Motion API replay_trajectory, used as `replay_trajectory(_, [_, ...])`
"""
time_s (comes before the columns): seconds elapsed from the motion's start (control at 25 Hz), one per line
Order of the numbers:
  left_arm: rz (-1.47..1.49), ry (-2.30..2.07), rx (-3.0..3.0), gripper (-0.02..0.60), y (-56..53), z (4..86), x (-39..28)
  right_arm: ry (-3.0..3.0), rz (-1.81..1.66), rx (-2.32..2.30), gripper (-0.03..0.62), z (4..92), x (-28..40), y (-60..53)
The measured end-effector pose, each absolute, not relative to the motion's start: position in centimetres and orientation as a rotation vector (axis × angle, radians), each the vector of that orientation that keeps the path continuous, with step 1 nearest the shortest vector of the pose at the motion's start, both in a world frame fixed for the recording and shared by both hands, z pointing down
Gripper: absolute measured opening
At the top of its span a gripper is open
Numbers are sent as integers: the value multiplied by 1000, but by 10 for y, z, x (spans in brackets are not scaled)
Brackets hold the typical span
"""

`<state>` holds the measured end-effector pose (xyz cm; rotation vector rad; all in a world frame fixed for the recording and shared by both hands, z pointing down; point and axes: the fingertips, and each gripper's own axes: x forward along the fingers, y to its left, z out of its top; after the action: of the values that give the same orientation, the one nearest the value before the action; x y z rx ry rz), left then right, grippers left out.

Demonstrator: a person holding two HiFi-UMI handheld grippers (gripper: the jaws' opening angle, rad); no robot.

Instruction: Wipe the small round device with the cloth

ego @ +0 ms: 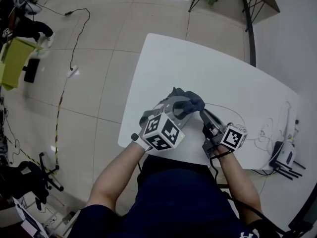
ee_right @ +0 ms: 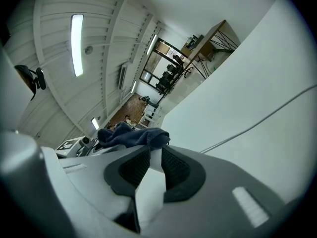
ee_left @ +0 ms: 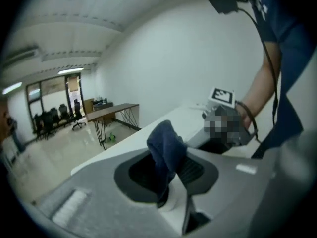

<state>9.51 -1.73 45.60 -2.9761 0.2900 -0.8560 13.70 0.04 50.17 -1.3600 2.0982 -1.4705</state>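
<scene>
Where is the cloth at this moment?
In the head view the cloth is pinched in the left gripper over the near edge of the white table, bunched against the tip of the right gripper.

The cloth (ee_left: pixel 166 148) is a soft, dark blue fabric with a nappy, matt surface. The small round device (ee_right: pixel 147 187) looks like smooth white plastic with a dull sheen. The left gripper (ee_left: pixel 166 175) and the right gripper (ee_right: pixel 151 157) have grey matt plastic shells and black ribbed pads (ee_right: pixel 176 170). The table (ego: pixel 198 68) is smooth, matt white. The floor (ego: pixel 99 43) is glossy tile that mirrors the ceiling lights.
</scene>
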Motion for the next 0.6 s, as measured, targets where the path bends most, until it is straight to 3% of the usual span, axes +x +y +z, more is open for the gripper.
replay_trajectory(0.24, [-1005,60,-2825,97,-19,474,111,2060,-1466,-1402,77,508,151,6])
replay_trajectory(0.6, [-864,240,-3724,97,-111,503,84,2030,-1488,-1393,77,509,146,10])
